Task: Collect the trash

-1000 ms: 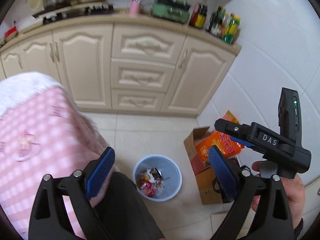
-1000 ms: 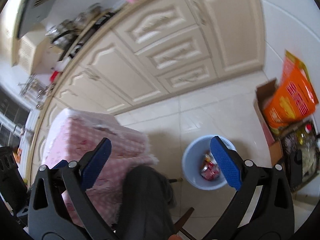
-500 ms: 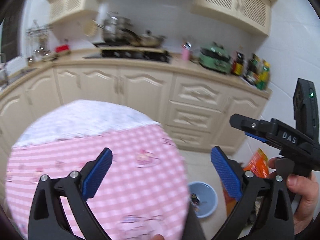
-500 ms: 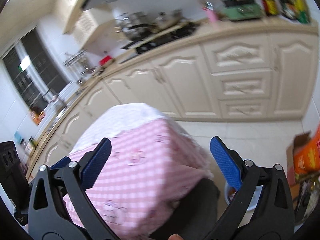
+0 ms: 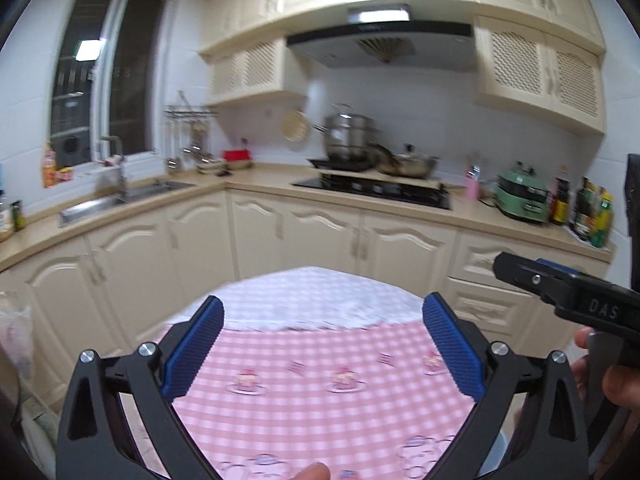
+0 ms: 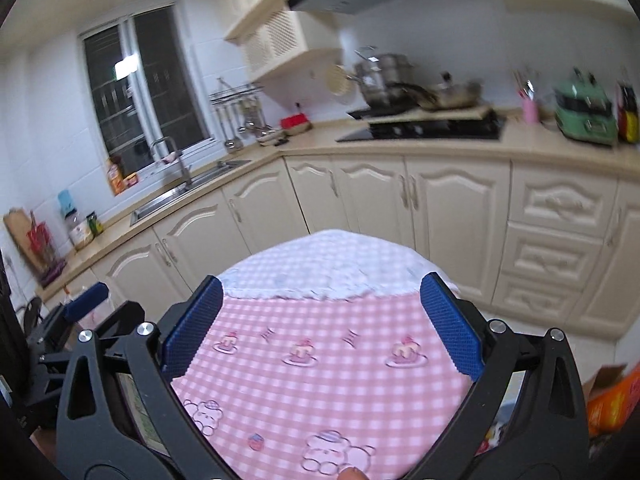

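Observation:
My left gripper (image 5: 324,344) stands open over a round table (image 5: 320,384) under a pink checked cloth, with nothing between its blue pads (image 5: 196,344). My right gripper (image 6: 324,320) is open too and empty, above the same table (image 6: 320,380). The two grippers are side by side: the right one (image 5: 560,292), held by a hand (image 5: 616,384), shows at the right edge of the left wrist view, and the left one (image 6: 84,300) at the left edge of the right wrist view. A pale blue bin (image 6: 508,412) with colourful trash peeks out below the table's right rim.
Cream kitchen cabinets (image 5: 320,236) run in an L behind the table, with a sink (image 5: 120,196), a hob with pots (image 5: 372,188) and bottles (image 5: 592,216) on the counter. An orange bag in a cardboard box (image 6: 612,396) stands on the floor at the right.
Both views have swung up from the floor and the bin to the table top and the kitchen wall. Both grippers rose and stayed open and empty.

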Motion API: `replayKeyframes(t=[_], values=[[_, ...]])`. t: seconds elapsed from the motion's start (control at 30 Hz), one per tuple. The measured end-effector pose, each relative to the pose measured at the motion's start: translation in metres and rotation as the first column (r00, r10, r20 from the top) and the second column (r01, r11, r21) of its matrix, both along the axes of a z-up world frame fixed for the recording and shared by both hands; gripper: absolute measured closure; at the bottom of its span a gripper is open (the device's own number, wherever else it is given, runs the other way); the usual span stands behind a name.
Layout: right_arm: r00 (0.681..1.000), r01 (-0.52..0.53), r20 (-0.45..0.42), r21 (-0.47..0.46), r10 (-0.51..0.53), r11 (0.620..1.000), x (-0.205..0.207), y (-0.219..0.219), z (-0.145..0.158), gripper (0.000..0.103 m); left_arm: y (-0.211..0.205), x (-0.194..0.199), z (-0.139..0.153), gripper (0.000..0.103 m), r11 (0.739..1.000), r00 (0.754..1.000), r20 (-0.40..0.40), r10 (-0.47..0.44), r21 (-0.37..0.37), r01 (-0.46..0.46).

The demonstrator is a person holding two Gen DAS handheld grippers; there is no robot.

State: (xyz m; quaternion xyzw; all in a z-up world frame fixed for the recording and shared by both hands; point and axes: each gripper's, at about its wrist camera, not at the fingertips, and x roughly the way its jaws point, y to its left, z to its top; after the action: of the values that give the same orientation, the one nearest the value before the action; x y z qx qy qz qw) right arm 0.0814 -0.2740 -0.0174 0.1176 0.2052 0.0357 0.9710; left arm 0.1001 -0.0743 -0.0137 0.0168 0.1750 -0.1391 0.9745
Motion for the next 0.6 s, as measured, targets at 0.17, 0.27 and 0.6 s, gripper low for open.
replayKeyframes(t=[0.17, 0.27, 0.6], values=[[0.999, -0.011, 0.052, -0.073, 0.015, 0.997, 0.0, 0.034, 0.014, 0.006, 0.031, -0.009, 0.012, 0.005, 0.996, 0.996, 0.031, 0.087, -0.016, -0.087], [0.997, -0.012, 0.078, -0.1, 0.02, 0.995, -0.005, 0.046, 0.019, 0.006, 0.043, -0.012, 0.018, 0.005, 0.992, 0.991, 0.044, 0.124, -0.014, -0.123], [0.989, -0.007, 0.147, -0.139, 0.027, 0.99, -0.014, 0.06, 0.031, 0.006, 0.054, -0.025, 0.035, 0.004, 0.986, 0.982, 0.087, 0.165, -0.035, -0.163]])
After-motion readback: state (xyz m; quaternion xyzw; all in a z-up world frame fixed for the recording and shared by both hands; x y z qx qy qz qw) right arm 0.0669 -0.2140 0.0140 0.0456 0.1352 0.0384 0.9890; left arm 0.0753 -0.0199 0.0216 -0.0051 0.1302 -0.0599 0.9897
